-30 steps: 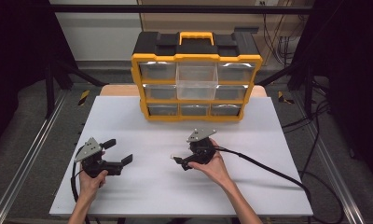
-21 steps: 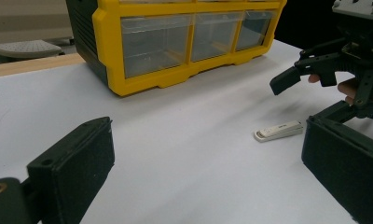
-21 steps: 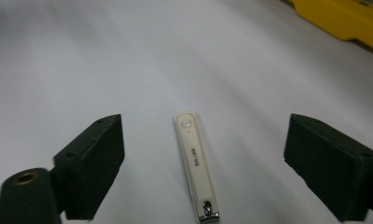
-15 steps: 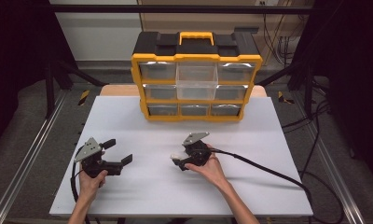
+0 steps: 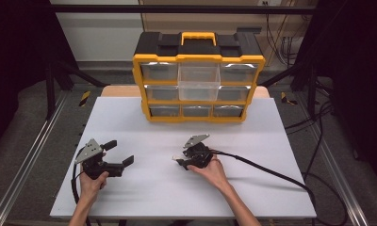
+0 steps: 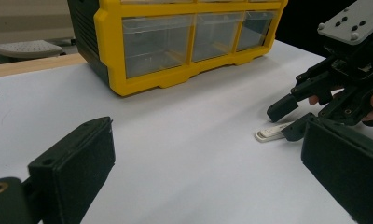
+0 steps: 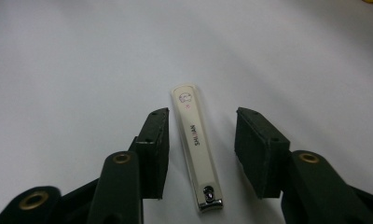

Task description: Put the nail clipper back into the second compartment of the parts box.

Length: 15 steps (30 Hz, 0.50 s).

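A white nail clipper [image 7: 195,149] lies flat on the white table [image 5: 271,155], small in the high view [image 5: 177,158] and also in the left gripper view [image 6: 272,132]. My right gripper [image 7: 201,140] is open with one jaw on each side of the clipper, not touching it; in the high view my right gripper [image 5: 181,160] is near the table's middle. My left gripper [image 5: 119,153] rests open at the front left with nothing between its jaws, and from its own view my left gripper [image 6: 208,172] faces the right gripper [image 6: 292,119].
A yellow and black drawer organizer [image 5: 198,80] with clear drawers stands at the back of the table; its upper middle drawer [image 5: 199,76] is pulled out. A black cable [image 5: 271,172] trails right from the right gripper. Dark frame rails flank the table.
My right gripper has moved a little left and forward, down to the nail clipper. The left gripper has stayed where it was.
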Available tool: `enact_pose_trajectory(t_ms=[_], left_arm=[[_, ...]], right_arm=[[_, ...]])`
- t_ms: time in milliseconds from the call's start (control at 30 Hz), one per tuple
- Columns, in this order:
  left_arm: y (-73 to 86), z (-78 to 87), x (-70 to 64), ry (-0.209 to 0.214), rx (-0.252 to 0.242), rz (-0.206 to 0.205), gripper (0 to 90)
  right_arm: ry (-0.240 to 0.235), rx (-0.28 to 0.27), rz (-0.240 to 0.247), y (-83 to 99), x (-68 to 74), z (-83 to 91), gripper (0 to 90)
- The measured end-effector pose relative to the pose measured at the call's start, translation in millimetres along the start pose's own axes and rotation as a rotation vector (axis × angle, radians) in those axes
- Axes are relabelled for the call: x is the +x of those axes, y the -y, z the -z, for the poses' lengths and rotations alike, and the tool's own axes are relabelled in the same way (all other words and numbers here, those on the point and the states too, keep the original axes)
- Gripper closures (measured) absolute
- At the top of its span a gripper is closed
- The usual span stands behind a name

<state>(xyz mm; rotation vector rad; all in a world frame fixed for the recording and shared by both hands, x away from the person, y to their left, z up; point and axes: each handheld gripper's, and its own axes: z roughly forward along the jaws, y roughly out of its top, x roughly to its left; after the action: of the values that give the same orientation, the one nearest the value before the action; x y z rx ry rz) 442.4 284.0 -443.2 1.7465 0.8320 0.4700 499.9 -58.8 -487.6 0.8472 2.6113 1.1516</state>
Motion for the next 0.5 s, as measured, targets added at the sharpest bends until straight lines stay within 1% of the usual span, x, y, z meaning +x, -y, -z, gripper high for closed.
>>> enact_pose_trajectory(t_ms=[133,167,200,267,400,500], left_arm=[[0.0,0.0,0.0,-0.001,0.000,0.000,2.9],[0.0,0.0,0.1,-0.002,0.001,0.000,2.9],[0.0,0.0,0.1,-0.002,0.001,0.000,3.0],[-0.1,0.1,0.0,-0.003,0.000,0.000,3.0],[-0.1,0.2,-0.1,-0.004,-0.001,0.001,3.0],[-0.3,0.4,0.1,-0.006,-0.002,-0.002,3.1]], right_arm=[[0.004,0.004,0.007,0.4,0.2,0.0,62.0],[0.005,0.009,0.002,0.4,0.9,0.3,63.2],[0.006,0.002,0.021,0.8,0.6,0.0,64.6],[0.011,0.007,0.020,1.0,2.1,0.4,67.7],[0.010,0.008,0.039,1.7,3.4,0.8,71.6],[0.008,0.009,0.044,2.1,4.2,1.1,74.6]])
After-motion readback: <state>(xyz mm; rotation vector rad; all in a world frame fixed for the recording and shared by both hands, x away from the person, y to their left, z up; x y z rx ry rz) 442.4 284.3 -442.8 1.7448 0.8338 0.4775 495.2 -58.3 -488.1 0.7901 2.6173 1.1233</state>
